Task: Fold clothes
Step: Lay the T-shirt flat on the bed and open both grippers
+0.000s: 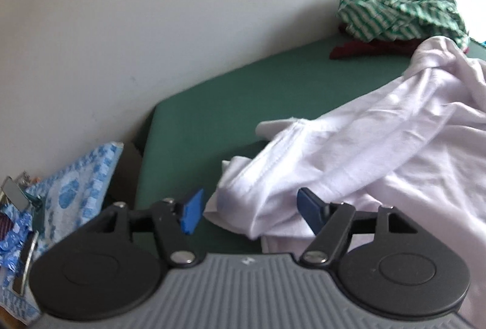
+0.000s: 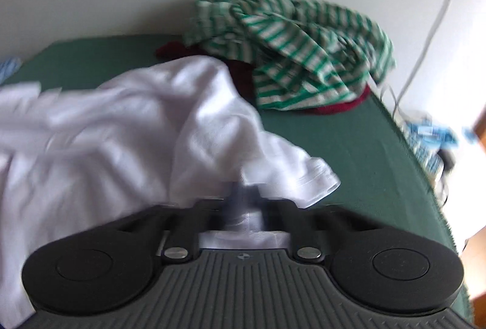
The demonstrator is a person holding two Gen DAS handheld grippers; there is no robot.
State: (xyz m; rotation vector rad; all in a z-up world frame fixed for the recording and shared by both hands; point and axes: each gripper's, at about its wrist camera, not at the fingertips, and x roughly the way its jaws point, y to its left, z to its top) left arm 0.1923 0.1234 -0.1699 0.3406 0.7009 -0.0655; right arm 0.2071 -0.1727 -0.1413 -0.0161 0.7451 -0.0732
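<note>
A: Right, I am looking along my left gripper (image 1: 250,212), and its blue fingers (image 1: 192,213) are standing wide apart with a fold of the white shirt (image 1: 349,153) lying between them, and neither pad is pressing on it.

B: And where is that shirt lying?

A: It is sprawling across the green table (image 1: 243,92), rumpled, nearer to me than the striped top (image 1: 401,10), which is sitting bunched at the table's far edge against the wall (image 1: 152,10).

B: What is your right gripper (image 2: 244,201) doing?

A: It is clamping shut on the white shirt; the cloth is bunching up between the fingers, though that view is blurring.

B: Anything under the striped top?

A: A dark red garment (image 2: 334,109) is poking out beneath it, touching the table. Off the table's left edge, a blue patterned cloth (image 1: 70,183) is lying just beside it.
</note>
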